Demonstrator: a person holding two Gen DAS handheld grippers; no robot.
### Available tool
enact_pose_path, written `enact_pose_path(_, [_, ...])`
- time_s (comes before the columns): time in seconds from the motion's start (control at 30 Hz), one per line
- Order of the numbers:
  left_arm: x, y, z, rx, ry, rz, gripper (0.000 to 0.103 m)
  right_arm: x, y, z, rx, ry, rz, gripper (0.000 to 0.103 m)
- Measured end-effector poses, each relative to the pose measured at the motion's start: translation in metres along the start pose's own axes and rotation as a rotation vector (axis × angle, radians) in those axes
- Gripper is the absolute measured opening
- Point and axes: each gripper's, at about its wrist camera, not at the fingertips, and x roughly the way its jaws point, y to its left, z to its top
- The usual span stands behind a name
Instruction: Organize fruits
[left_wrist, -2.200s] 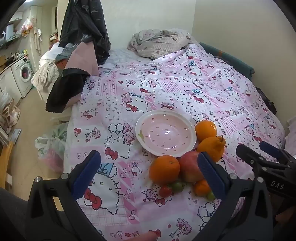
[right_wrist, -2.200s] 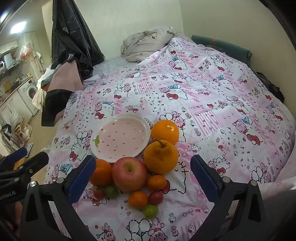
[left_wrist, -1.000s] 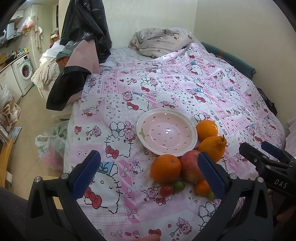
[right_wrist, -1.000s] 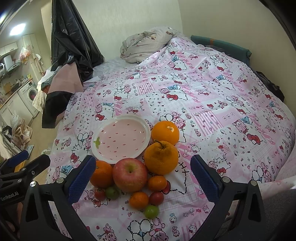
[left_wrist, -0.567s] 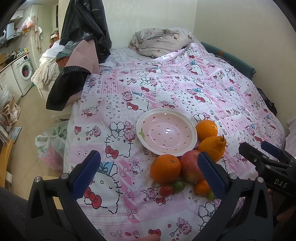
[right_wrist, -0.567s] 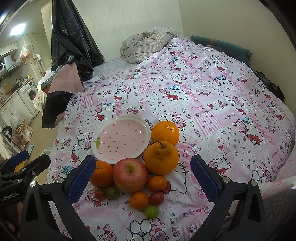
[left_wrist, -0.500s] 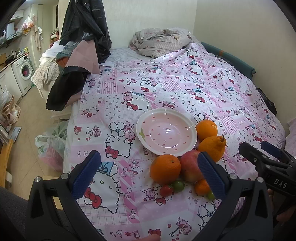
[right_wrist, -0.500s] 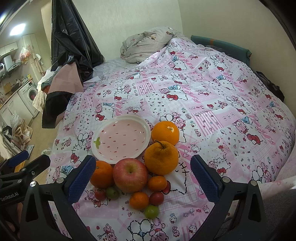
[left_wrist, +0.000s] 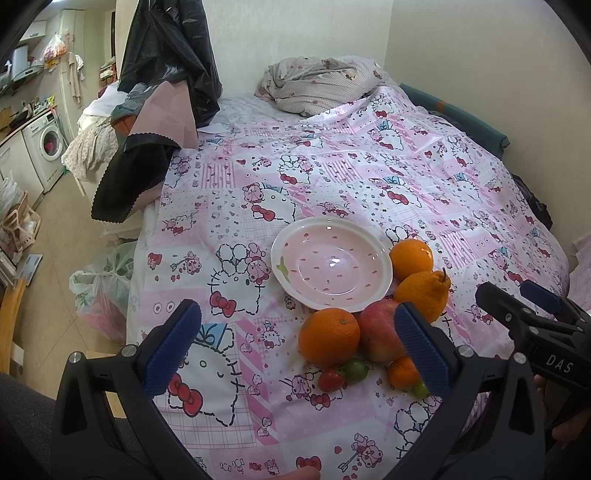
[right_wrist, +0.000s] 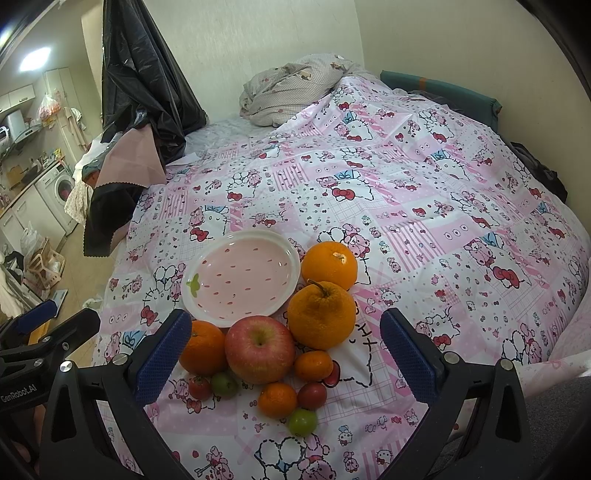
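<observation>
An empty pink strawberry-pattern plate (left_wrist: 332, 267) (right_wrist: 240, 277) lies on the Hello Kitty bedspread (left_wrist: 332, 177). Beside it sits a heap of fruit: a red apple (right_wrist: 260, 349) (left_wrist: 378, 330), a bumpy orange with a stem (right_wrist: 321, 315) (left_wrist: 423, 293), a round orange (right_wrist: 328, 264) (left_wrist: 412, 256), another orange (right_wrist: 203, 347) (left_wrist: 328, 341), small tangerines (right_wrist: 277, 400) and small red and green tomatoes (right_wrist: 303, 421). My left gripper (left_wrist: 295, 350) is open and empty, hovering before the fruit. My right gripper (right_wrist: 284, 354) is open and empty, above the heap.
A crumpled blanket (left_wrist: 321, 81) lies at the bed's far end by the wall. Dark clothes and a black bag (left_wrist: 162, 92) hang over the bed's left edge. A plastic bag (left_wrist: 99, 291) sits on the floor at left, a washing machine (left_wrist: 46, 147) beyond.
Nothing has visibly changed beyond a slight shift of both views; both grippers stay open above the bed.
</observation>
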Motion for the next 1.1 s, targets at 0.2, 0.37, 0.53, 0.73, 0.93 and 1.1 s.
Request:
enact_pose_path(0.2, [0.0000,0.0004,-0.0003,-0.002,0.000,0.000,0.103,0.0001,-0.0003,-0.0001,0.000,0.000,0.000,0.103])
enact_pose_path(0.37, [-0.0002,0.0004,-0.0003,0.001,-0.002,0.000,0.103,0.0000,-0.0003,-0.0003,0.001,0.000,0.001,0.103])
enact_pose_path(0.53, [-0.0001,0.0001,-0.0004,0.000,-0.001,0.000,0.103,-0.0004,0.0000,0.0002,-0.001,-0.001,0.000,0.103])
enact_pose_path(0.73, [0.0000,0.0003,-0.0006,0.000,-0.001,0.000,0.103,-0.0005,0.0002,0.0000,-0.001,-0.001,0.000,0.103])
enact_pose_path(0.93, [-0.0011,0.0018,0.0007,-0.001,-0.001,0.002,0.103,-0.0005,0.0005,0.0002,0.000,0.000,-0.001,0.103])
enact_pose_path(1.1, [-0.0024,0.0023,0.0015,-0.004,-0.001,0.002,0.103,-0.0002,0.0008,0.0000,-0.003,-0.001,-0.001,0.103])
